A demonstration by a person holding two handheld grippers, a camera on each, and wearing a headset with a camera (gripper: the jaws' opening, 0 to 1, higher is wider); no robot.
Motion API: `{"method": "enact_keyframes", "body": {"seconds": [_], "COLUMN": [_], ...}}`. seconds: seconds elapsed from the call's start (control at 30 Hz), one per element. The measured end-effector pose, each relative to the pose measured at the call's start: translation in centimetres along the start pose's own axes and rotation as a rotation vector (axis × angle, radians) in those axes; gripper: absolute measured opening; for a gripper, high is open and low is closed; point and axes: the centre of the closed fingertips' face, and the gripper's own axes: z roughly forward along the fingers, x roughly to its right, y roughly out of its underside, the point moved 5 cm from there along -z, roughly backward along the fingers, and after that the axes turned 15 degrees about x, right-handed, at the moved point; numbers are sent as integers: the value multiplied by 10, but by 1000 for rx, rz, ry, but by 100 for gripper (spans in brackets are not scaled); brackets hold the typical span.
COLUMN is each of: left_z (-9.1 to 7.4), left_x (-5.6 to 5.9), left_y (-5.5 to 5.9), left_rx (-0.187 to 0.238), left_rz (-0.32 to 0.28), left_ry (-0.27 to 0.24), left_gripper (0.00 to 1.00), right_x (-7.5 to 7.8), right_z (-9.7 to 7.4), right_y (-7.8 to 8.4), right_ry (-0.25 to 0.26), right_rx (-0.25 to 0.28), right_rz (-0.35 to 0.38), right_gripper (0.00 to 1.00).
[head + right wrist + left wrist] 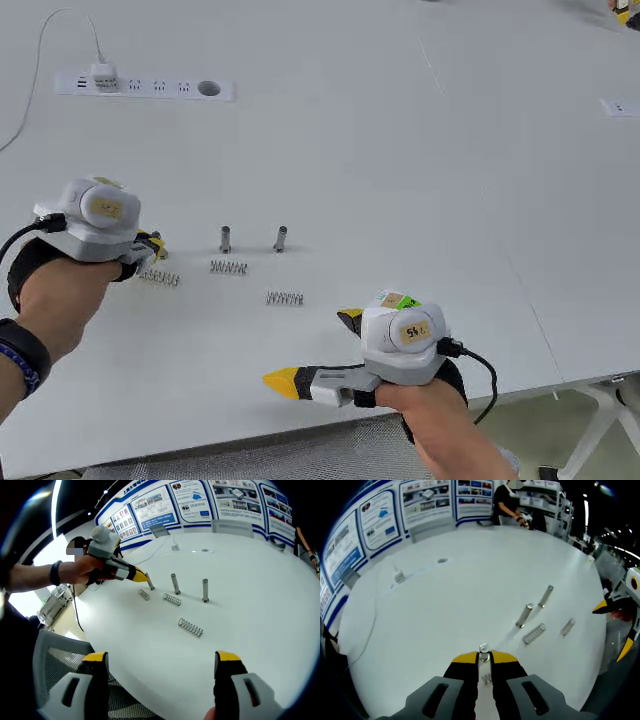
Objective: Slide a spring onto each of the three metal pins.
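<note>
Though not yet threaded onto any pin, lying flat and loose on the plain white tabletop (400, 180): three small silver coiled wire springs. Right-hand spring (284, 298) out in the open, just ahead of the right gripper (316, 350). Middle spring (228, 267) just in front of the middle pin (225, 239). Left-hand spring (160, 277) close beside the left gripper (152, 246).

Likely very light, thin and squashy. Liable to roll, flick away or bend if pinched hard at the centre. Best taken gently across the coils near one end, leaving the other end free to go over a pin top.

Behind the springs, standing upright in a row: three short grey metal pins, all bare. Middle pin and right-hand pin (280, 238) free, probably stiff, smooth and easy to tip. Third pin (483, 648) caught between the narrow yellow-tipped jaws of the left gripper, seemingly steadied upright.

Right gripper low near the tabletop's near edge, jaws spread wide, holding nothing.

Further back on the tabletop, long white power strip (145, 87) with a charger plugged in and a thin cable trailing off. Beyond the tabletop, in the gripper views, blue-and-white wall posters (200, 500).
</note>
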Motion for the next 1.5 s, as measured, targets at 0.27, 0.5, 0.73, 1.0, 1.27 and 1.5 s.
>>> {"method": "enact_keyframes", "body": {"seconds": [0.27, 0.5, 0.73, 1.0, 1.27, 1.5], "left_z": [-5, -13, -22, -32, -41, -50], "left_x": [1, 2, 2, 6, 12, 16], "left_y": [5, 14, 24, 32, 47, 47], "left_rx": [-3, -11, -18, -29, -46, -11], "left_rz": [-20, -21, -37, -66, -127, -136], "left_ry": [11, 15, 9, 14, 22, 41], "left_gripper": [17, 23, 26, 31, 36, 46], "right_x": [0, -1, -3, -4, -3, 1], "right_z": [0, 1, 2, 5, 6, 6], "right_y": [1, 3, 4, 3, 1, -1], "right_ry": [-2, -5, -12, -18, -21, -17], "right_rx": [0, -5, -6, -5, 0, 2], "right_rz": [0, 4, 5, 6, 6, 5], "right_gripper": [88, 88, 88, 88, 88, 88]}}
